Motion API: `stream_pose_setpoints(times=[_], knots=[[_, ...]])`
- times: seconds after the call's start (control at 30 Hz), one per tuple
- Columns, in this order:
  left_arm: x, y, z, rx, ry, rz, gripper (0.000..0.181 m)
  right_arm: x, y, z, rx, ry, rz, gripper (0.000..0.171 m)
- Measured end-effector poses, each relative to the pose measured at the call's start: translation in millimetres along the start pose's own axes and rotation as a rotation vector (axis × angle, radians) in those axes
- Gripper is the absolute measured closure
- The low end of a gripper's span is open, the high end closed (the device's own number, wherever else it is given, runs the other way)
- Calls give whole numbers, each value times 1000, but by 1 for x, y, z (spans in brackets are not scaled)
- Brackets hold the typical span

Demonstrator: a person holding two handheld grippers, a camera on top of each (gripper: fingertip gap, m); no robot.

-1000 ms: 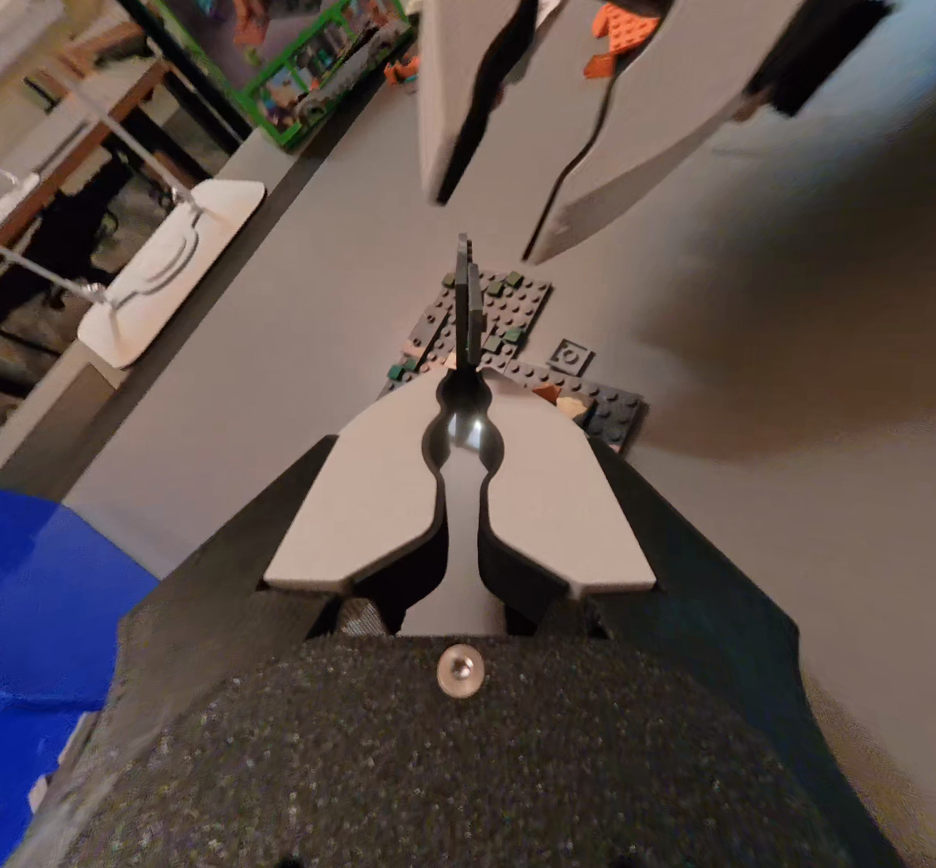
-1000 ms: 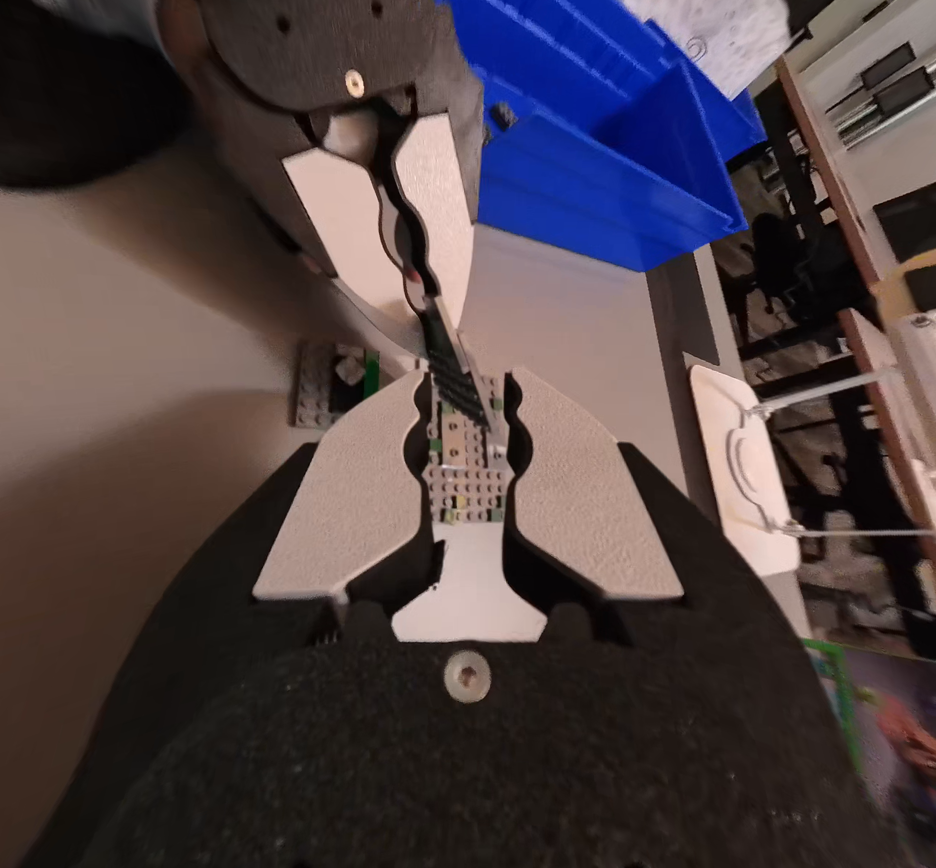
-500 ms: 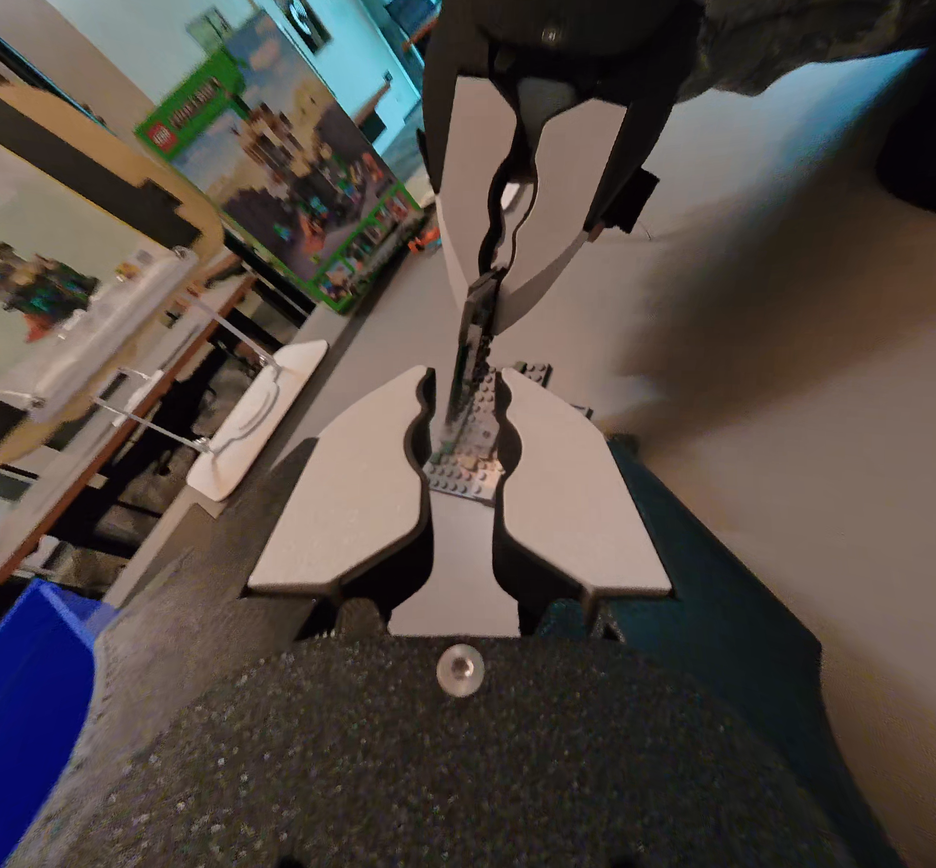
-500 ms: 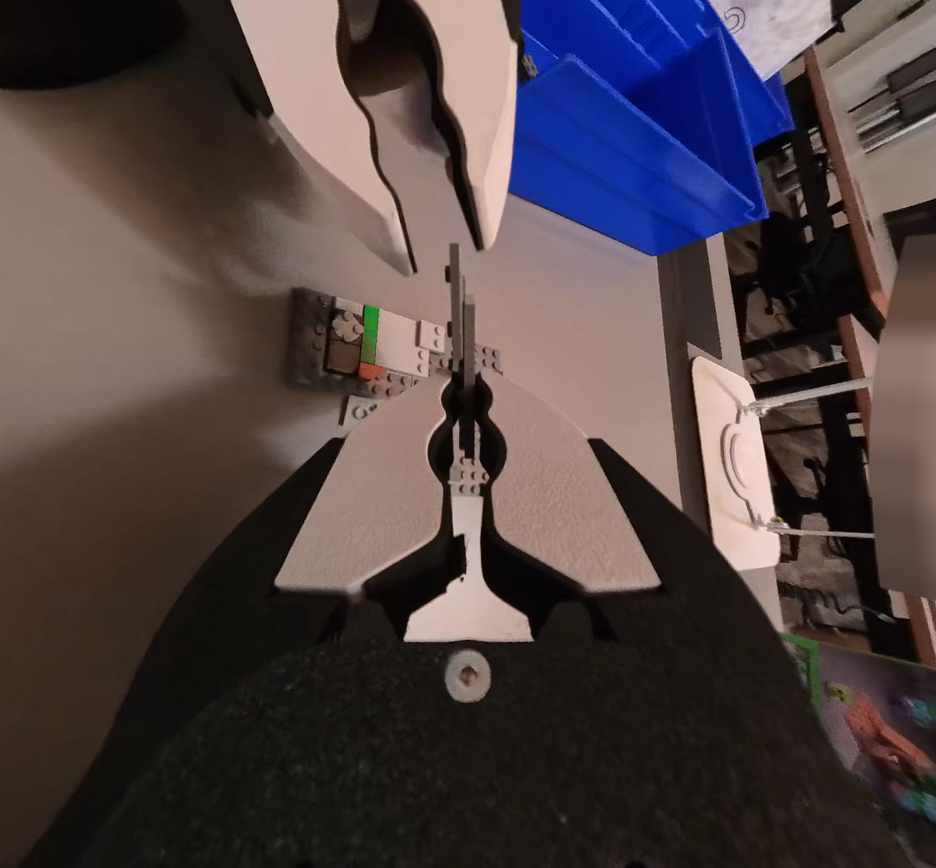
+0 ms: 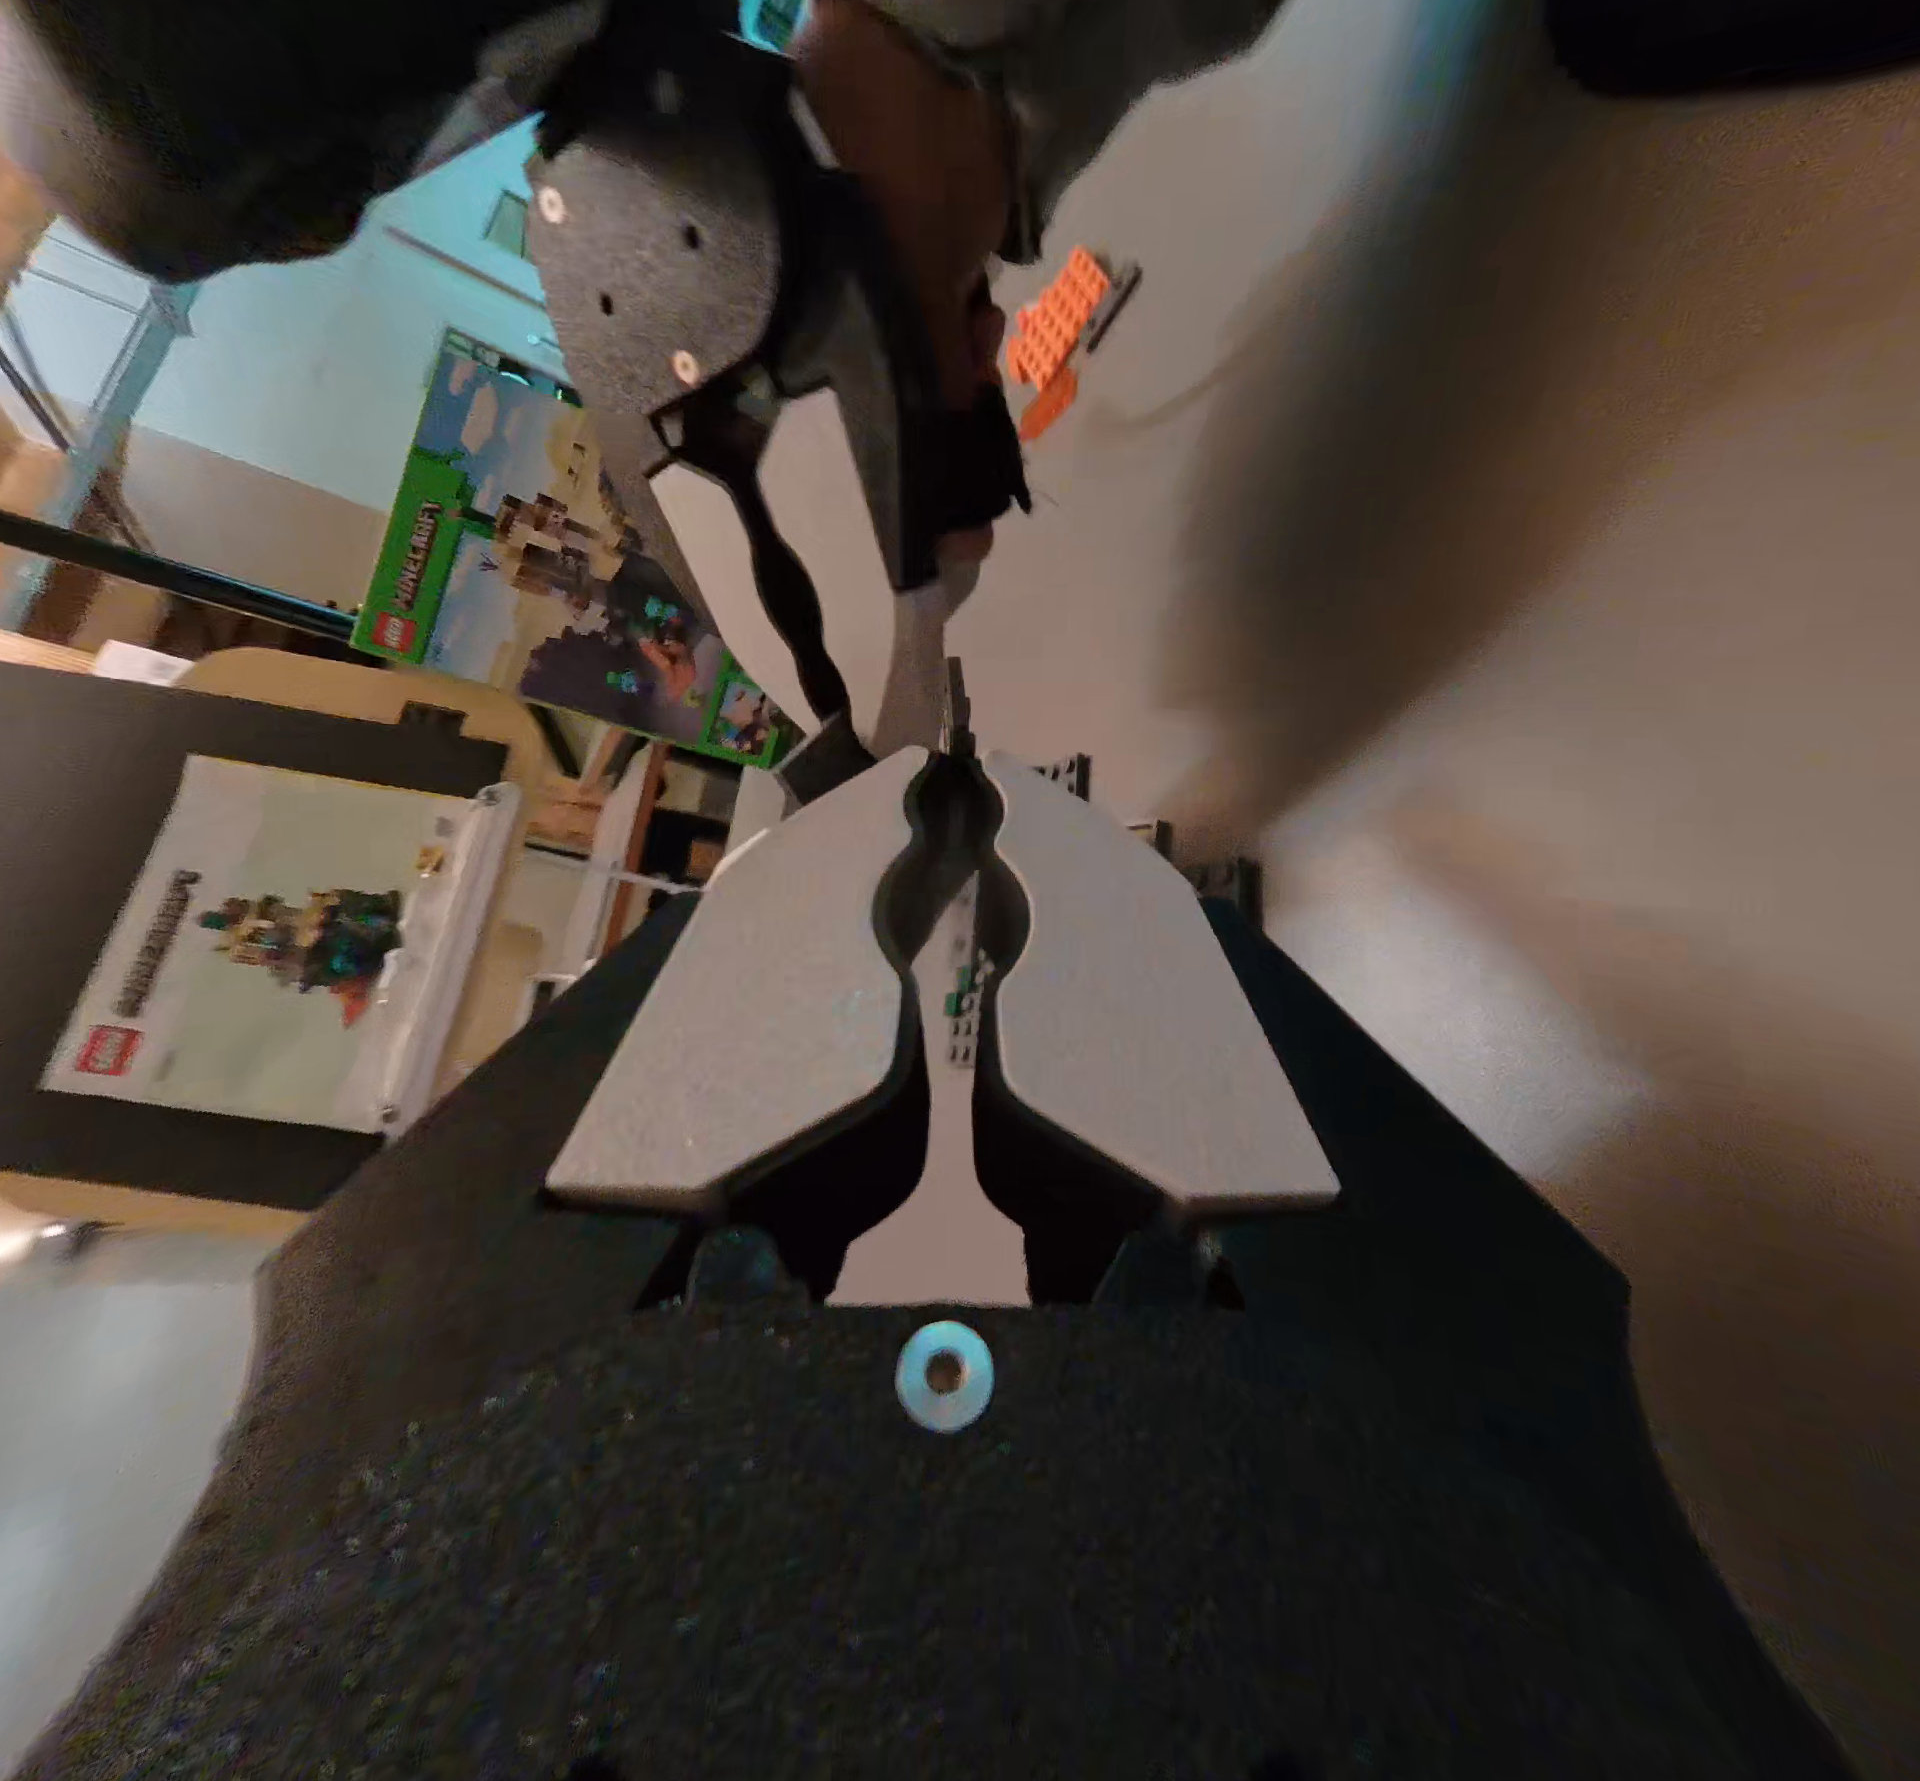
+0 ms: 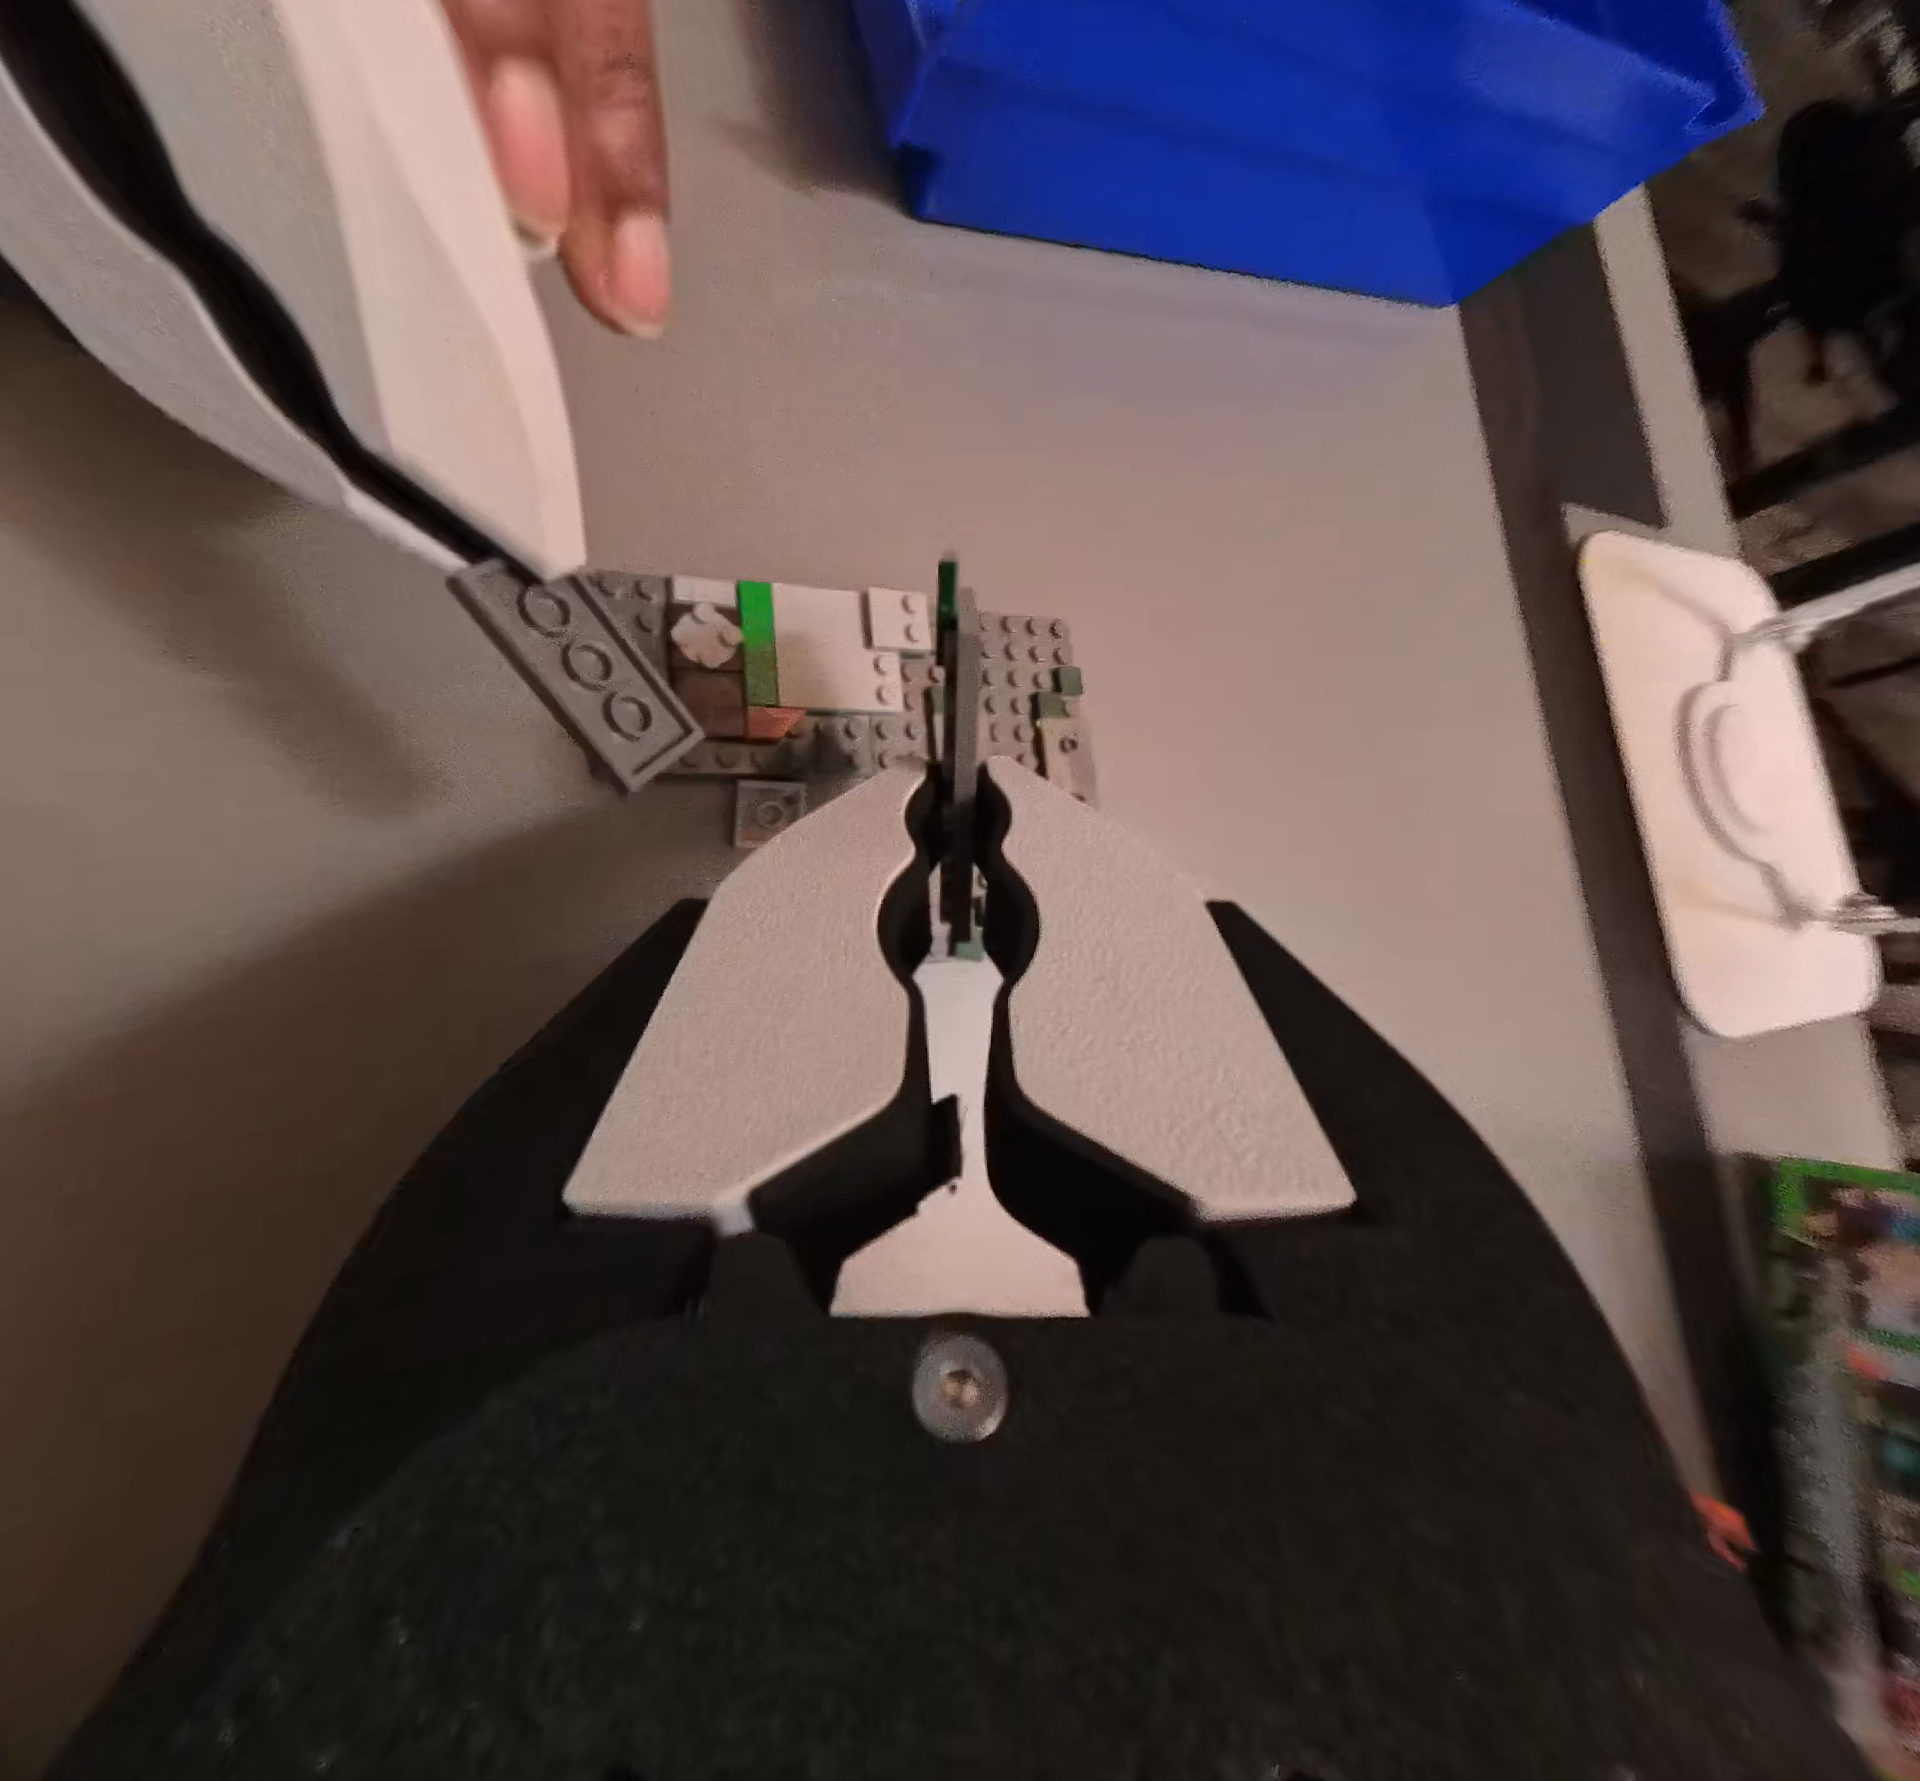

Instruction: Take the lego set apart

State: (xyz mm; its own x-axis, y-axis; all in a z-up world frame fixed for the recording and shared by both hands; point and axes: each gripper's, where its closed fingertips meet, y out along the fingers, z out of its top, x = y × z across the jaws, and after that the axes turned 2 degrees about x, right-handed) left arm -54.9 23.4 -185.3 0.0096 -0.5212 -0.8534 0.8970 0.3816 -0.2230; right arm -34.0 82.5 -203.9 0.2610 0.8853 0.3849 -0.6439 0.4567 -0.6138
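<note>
In the left wrist view my left gripper (image 5: pixel 951 760) is shut on a thin grey plate (image 5: pixel 952 708) held edge-on, with small green pieces on it. The other gripper (image 5: pixel 862 703) hangs just beyond its tips, shut on a dark plate (image 5: pixel 826 760). In the right wrist view my right gripper (image 6: pixel 961 775) is shut on a thin grey plate (image 6: pixel 964 682) with a green top edge, held edge-on above the lego base (image 6: pixel 1023 682). The other gripper (image 6: pixel 499 557) at upper left is shut on a grey plate (image 6: pixel 582 682) seen from its underside.
Blue bins (image 6: pixel 1299 69) stand at the table's far side. A white stand base (image 6: pixel 1745 796) sits at the right edge. A hand's fingers (image 6: pixel 582 121) lie along the other gripper. Orange pieces (image 5: pixel 1060 329), a lego box (image 5: pixel 540 547) and a booklet (image 5: pixel 260 931) lie farther off. There is about 7 centimetres between the tips of the two grippers.
Both views have swung. In the right wrist view the other gripper has moved off to the left with a separate grey plate. Each gripper stays shut on a plate.
</note>
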Motion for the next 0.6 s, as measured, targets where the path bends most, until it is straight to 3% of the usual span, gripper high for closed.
stream_pose_setpoints(times=[0.07,0.17,0.27,0.4,0.47,0.53,0.6], knots=[[-6,0,-9,-27,-34,17,178,0,-4,3,41,23,7,167],[-12,-1,-30,-62,-292,-36,178,8,-8,-2,44,94,-3,167],[-5,-3,-33,-33,-620,-179,178,14,-12,-8,63,198,40,167],[7,-8,-20,30,-907,-393,178,10,-20,-4,153,375,195,167],[13,-11,-5,90,-1027,-510,168,8,-24,0,206,453,265,167],[12,-9,-3,105,-1087,-523,154,2,-27,4,239,497,339,167],[0,-6,-11,103,-1109,-444,154,-4,-28,5,245,507,383,167]])
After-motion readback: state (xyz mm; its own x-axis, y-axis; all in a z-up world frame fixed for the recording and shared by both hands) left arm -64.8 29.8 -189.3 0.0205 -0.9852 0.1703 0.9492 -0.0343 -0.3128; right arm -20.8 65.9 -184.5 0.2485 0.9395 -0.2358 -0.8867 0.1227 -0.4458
